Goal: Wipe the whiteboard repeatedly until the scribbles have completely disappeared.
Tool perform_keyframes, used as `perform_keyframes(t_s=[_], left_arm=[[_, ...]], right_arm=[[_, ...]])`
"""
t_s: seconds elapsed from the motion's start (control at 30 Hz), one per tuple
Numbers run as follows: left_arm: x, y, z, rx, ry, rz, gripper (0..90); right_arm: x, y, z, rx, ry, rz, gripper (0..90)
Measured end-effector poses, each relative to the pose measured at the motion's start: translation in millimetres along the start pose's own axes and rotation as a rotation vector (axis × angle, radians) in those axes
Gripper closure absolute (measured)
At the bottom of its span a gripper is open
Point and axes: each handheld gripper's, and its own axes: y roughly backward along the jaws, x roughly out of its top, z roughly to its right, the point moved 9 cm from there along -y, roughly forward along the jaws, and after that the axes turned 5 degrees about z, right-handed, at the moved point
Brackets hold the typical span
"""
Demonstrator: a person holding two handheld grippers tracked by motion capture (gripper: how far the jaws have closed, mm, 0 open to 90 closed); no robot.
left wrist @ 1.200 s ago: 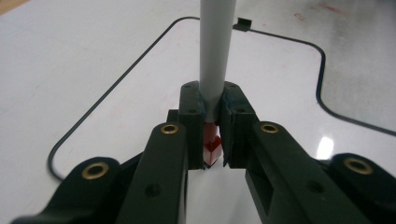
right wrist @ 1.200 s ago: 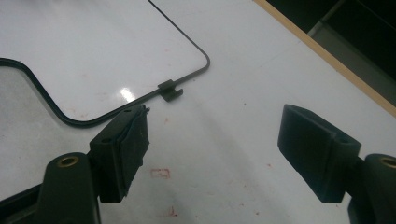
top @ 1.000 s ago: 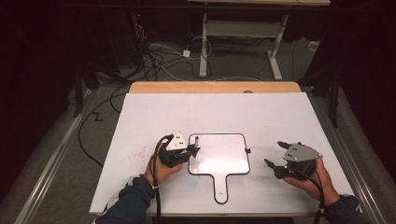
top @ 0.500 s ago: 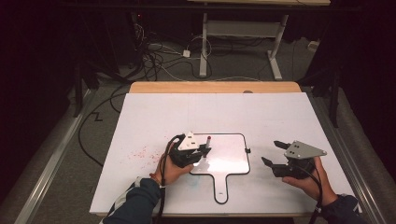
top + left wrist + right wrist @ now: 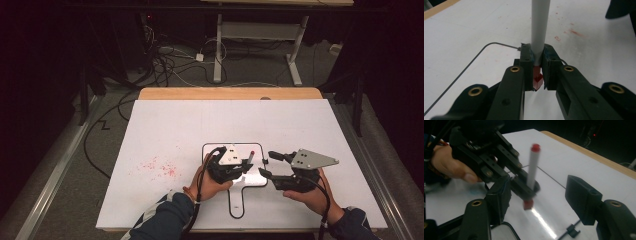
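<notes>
A marker (image 5: 248,161) with a pale barrel and red ends stands nearly upright over a small black-rimmed whiteboard (image 5: 236,200) that has a handle. My left gripper (image 5: 245,169) is shut on the marker's lower part. In the left gripper view the barrel (image 5: 539,30) rises from between the closed jaws of that gripper (image 5: 537,65). My right gripper (image 5: 265,163) is open just to the right of the marker. In the right gripper view the marker (image 5: 532,167) stands between the spread jaws of that gripper (image 5: 540,192), a little beyond their tips, with the left gripper (image 5: 524,186) clamping it from the left.
The whiteboard lies on a large white sheet (image 5: 175,125) covering the table, with red ink specks (image 5: 160,167) to its left. A wooden edge (image 5: 230,93) shows at the far side. Cables (image 5: 165,60) lie on the floor beyond.
The left gripper has carried the marker rightward over the whiteboard. The right gripper has moved left toward it, so the marker now stands just off its open jaws.
</notes>
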Motion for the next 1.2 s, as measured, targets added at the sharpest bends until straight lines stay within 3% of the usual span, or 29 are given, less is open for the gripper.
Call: perform_keyframes(t_s=[0.17,0.27,0.43,0.53,0.57,0.63,0.7,0.87,1.03,1.13,1.2], left_arm=[[6.6,-6.2,9.6,-0.017,0.001,0.016,78.6],[9.7,-8.2,14.9,-0.033,-0.002,0.022,78.6],[11.7,-8.4,20.1,-0.064,0.002,0.037,78.4],[14.5,-6.1,20.7,-0.059,-0.003,0.060,78.2],[15.3,-5.1,19.5,-0.041,-0.015,0.064,77.8],[16.6,-0.7,16.2,0.014,-0.044,0.069,68.1],[17.1,8.0,13.9,0.032,-0.059,0.078,60.7],[9.0,43.1,0.4,0.156,-0.132,0.092,40.3],[-9.1,78.4,-15.1,0.236,-0.117,0.069,28.7],[-26.7,96.3,-24.0,0.286,-0.115,0.040,26.1],[-40.3,107.9,-31.2,0.321,-0.086,0.019,25.4]], right_arm=[[2.9,-9.6,-7.0,0.024,-0.007,0.009,45.1],[3.1,-13.6,-7.3,0.018,-0.006,0.010,54.2],[6.7,-14.7,-8.0,0.025,-0.009,0.030,78.6],[9.0,-12.0,-5.6,0.037,-0.025,0.040,80.8],[10.3,-11.1,-5.0,0.038,-0.033,0.044,80.8],[12.7,-9.3,-4.0,0.043,-0.052,0.054,80.9],[14.9,-6.4,-1.9,0.039,-0.056,0.060,80.9],[15.0,2.2,4.8,0.024,-0.063,0.052,80.9],[12.4,11.7,12.4,-0.008,-0.076,0.034,80.9],[9.5,16.7,15.9,-0.027,-0.094,0.019,80.8],[6.1,19.1,16.2,-0.035,-0.105,-0.002,80.8]])
